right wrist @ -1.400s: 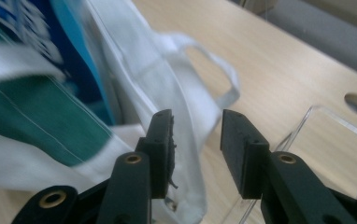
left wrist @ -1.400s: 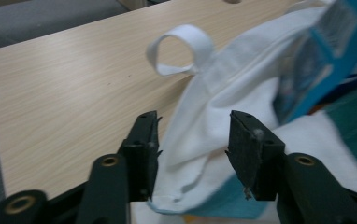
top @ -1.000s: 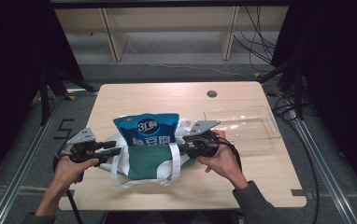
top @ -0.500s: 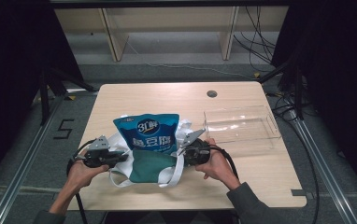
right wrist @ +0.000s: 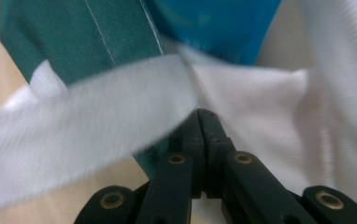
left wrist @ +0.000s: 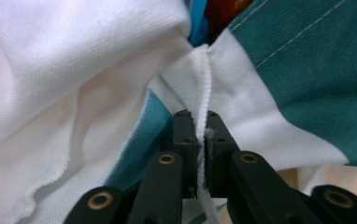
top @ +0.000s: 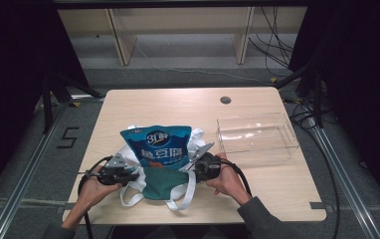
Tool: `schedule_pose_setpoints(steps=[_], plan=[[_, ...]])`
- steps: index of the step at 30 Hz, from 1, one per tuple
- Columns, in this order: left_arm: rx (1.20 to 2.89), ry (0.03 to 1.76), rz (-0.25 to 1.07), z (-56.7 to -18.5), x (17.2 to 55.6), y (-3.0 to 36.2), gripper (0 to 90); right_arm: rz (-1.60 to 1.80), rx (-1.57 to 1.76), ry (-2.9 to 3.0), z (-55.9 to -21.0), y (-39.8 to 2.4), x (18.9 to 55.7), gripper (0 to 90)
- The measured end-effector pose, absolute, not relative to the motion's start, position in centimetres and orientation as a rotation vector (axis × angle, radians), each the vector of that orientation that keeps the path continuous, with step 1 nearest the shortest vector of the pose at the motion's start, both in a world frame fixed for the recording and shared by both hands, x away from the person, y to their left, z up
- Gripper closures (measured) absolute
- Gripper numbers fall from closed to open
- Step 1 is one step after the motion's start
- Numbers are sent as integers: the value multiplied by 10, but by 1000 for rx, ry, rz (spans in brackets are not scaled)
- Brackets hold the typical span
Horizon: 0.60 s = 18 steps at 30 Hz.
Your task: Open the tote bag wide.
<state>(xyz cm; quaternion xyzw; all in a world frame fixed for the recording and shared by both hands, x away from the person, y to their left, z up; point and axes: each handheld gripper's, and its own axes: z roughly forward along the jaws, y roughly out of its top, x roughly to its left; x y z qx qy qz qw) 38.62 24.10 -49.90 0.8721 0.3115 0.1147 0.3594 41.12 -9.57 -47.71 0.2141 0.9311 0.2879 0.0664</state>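
Observation:
A white and green cloth tote bag (top: 163, 185) lies at the table's near middle. A blue snack pouch (top: 160, 147) sticks out of its far opening. My left gripper (top: 136, 175) is at the bag's left side, shut on a white seam of the cloth (left wrist: 202, 88); its tips (left wrist: 199, 116) pinch the edge. My right gripper (top: 190, 169) is at the bag's right side, and its jaws (right wrist: 206, 114) are shut on the bag's white cloth (right wrist: 260, 102) under a strap (right wrist: 88, 116). Green panel (right wrist: 74, 37) and blue pouch (right wrist: 214, 23) lie just beyond.
A clear plastic box (top: 255, 137) stands empty to the right of the bag. The wooden table (top: 178, 107) has a round cable hole (top: 225, 99) near its far edge. Cables trail from both grippers towards the near edge.
Both hands have sunk towards the table with the bag's sides. The bag has gone from held up to lying low and flat, and the pouch leans back.

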Motion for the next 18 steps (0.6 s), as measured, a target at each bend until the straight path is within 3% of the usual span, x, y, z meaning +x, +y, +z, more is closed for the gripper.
schedule_pose_setpoints(steps=[9, 11, 18], plan=[[2091, 780, 405, -449, 387, 268, 713, 1106, 686, 2541, -415, -128, 411, 813], [2072, 815, 450, -444, 392, 270, 667, 1072, 717, 2505, -410, -132, 416, 760], [1971, 844, 303, -435, 401, 288, 610, 1014, 776, 2456, -420, -124, 432, 727]])
